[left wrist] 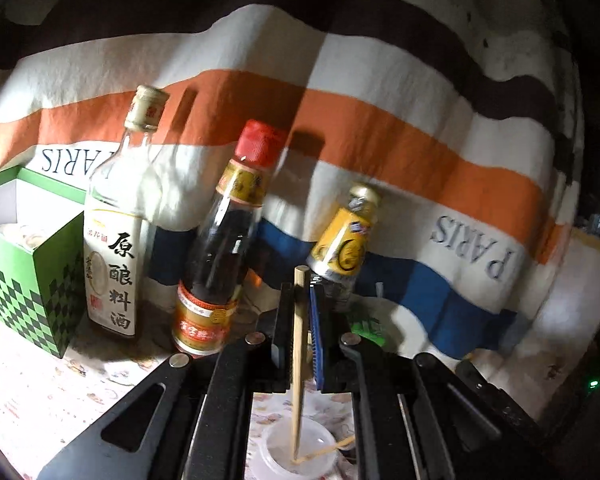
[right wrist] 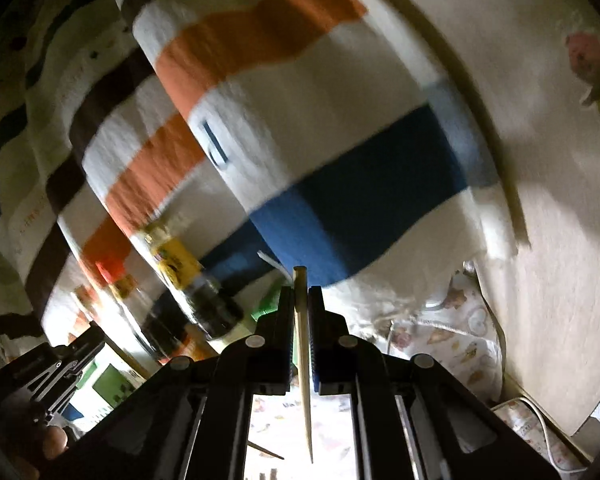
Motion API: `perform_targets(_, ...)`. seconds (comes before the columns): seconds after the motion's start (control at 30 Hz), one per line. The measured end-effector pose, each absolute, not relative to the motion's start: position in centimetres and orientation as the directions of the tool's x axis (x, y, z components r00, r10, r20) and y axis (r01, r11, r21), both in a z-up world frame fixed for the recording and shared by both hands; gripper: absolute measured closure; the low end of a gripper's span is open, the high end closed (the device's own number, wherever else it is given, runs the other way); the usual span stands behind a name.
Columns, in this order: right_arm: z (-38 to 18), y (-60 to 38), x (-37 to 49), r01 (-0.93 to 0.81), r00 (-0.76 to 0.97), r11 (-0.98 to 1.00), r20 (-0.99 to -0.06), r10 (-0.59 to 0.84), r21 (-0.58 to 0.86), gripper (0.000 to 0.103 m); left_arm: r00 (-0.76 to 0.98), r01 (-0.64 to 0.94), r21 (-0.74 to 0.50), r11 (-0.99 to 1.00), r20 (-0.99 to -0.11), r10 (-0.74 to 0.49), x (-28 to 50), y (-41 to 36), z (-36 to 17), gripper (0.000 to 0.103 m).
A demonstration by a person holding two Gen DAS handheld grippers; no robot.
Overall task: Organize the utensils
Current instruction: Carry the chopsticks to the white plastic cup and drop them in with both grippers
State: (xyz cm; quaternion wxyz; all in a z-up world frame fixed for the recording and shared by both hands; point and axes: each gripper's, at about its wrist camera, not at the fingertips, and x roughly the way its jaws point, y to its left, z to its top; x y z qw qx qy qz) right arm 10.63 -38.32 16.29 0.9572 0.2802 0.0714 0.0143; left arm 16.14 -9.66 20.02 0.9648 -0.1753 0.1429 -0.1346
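In the left wrist view my left gripper (left wrist: 302, 292) is shut on a wooden chopstick (left wrist: 299, 340) that stands upright between the pads. Its lower end hangs over a clear plastic cup (left wrist: 274, 446), where a second chopstick (left wrist: 328, 450) lies slanted. In the right wrist view my right gripper (right wrist: 301, 294) is shut on another wooden chopstick (right wrist: 302, 360), also upright, with its pointed tip down over the patterned tablecloth (right wrist: 452, 344). A further stick (right wrist: 265, 450) lies on the cloth below. The left gripper's black frame (right wrist: 56, 364) and a person's fingers (right wrist: 54, 446) show at the lower left.
A clear cooking-wine bottle (left wrist: 112, 240), a dark sauce bottle with a red cap (left wrist: 220, 256) and a small yellow-labelled bottle (left wrist: 344, 248) stand ahead. A green open box (left wrist: 28, 264) sits at the left. A striped towel (left wrist: 380, 140) hangs behind. A white cable (right wrist: 540, 432) runs at the right.
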Motion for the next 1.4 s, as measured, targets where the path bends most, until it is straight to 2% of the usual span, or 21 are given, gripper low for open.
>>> perform_targets(0.1, 15.8, -38.1, 11.8, 0.043, 0.980, 0.849, -0.189, 0.068, 0.527, 0.095, 0.930, 0.182, -0.377, 0.908, -0.235, -0.284, 17.0, -9.6, 18.8, 0.097)
perform_targets(0.53, 11.8, -38.7, 15.8, 0.096, 0.944, 0.802, -0.308, 0.114, 0.590, 0.096, 0.897, 0.140, -0.465, 0.874, -0.314, -0.311, 19.4, -8.1, 14.2, 0.097)
perform_targets(0.73, 9.8, -39.0, 17.4, 0.119, 0.922, 0.790, -0.361, 0.136, 0.602, 0.096, 0.860, 0.140, -0.530, 0.837, -0.354, -0.368, 20.5, -7.5, 12.3, 0.097)
perform_targets(1.07, 9.2, -39.1, 17.7, 0.174, 0.909, 0.810, -0.407, 0.087, 0.561, 0.095, 0.808, 0.155, -0.517, 0.842, -0.424, -0.409, 21.4, -8.7, 10.1, 0.097)
perform_targets(1.4, 9.5, -38.7, 18.1, 0.166, 0.892, 0.827, -0.439, 0.106, 0.538, 0.094, 0.803, 0.189, -0.427, 0.884, -0.451, -0.389, 21.5, -11.1, 9.8, 0.096)
